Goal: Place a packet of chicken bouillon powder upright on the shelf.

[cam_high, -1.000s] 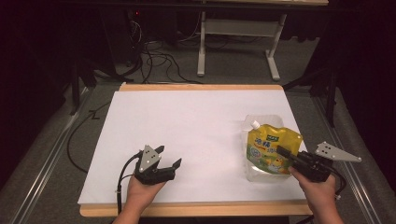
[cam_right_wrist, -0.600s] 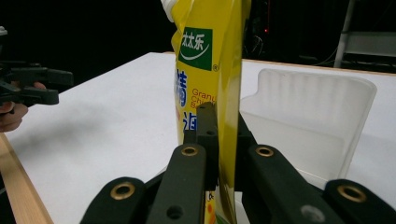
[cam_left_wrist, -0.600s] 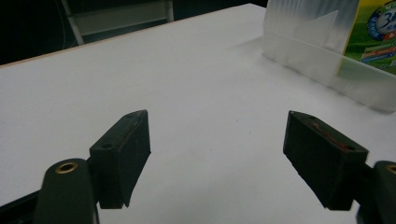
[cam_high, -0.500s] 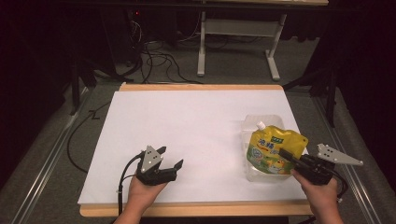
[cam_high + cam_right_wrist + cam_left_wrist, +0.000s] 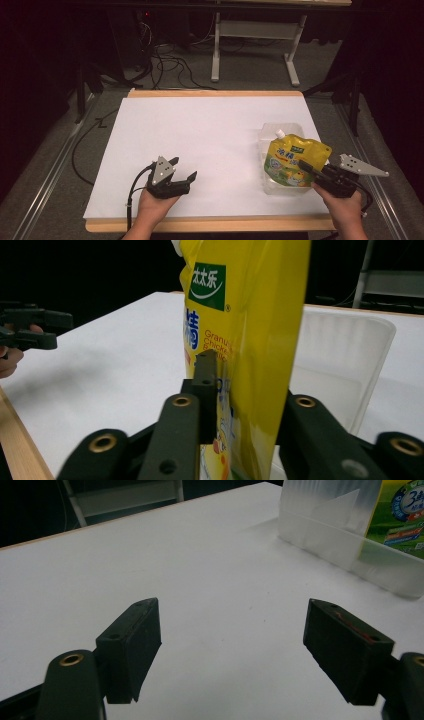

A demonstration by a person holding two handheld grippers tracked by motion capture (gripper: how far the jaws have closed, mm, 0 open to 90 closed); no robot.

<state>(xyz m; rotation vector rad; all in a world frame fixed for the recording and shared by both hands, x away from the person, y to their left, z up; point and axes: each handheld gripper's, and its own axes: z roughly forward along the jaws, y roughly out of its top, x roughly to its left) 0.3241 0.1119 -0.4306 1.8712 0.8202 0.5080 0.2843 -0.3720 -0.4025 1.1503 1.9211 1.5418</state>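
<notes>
1. Down at the near right edge, the right gripper [image 5: 314, 175] pinches the lower part of a yellow pouch [image 5: 292, 161], its black jaws pressed against both glossy faces.
2. That pouch is flat-sided and printed in green and white, with a white spout at its top; it stands inside a clear plastic container [image 5: 267, 135] of frosted, rounded-corner walls.
3. The left gripper [image 5: 185, 172] rests near the front left, its matte black jaws spread wide over bare table and touching nothing.
4. Both sit on a smooth white sheet [image 5: 200, 130] covering a pale wooden table [image 5: 210, 93].
5. Beyond lies grey carpet with loose black cables [image 5: 165, 55], a white metal table frame [image 5: 255, 35] and dark surroundings.
</notes>
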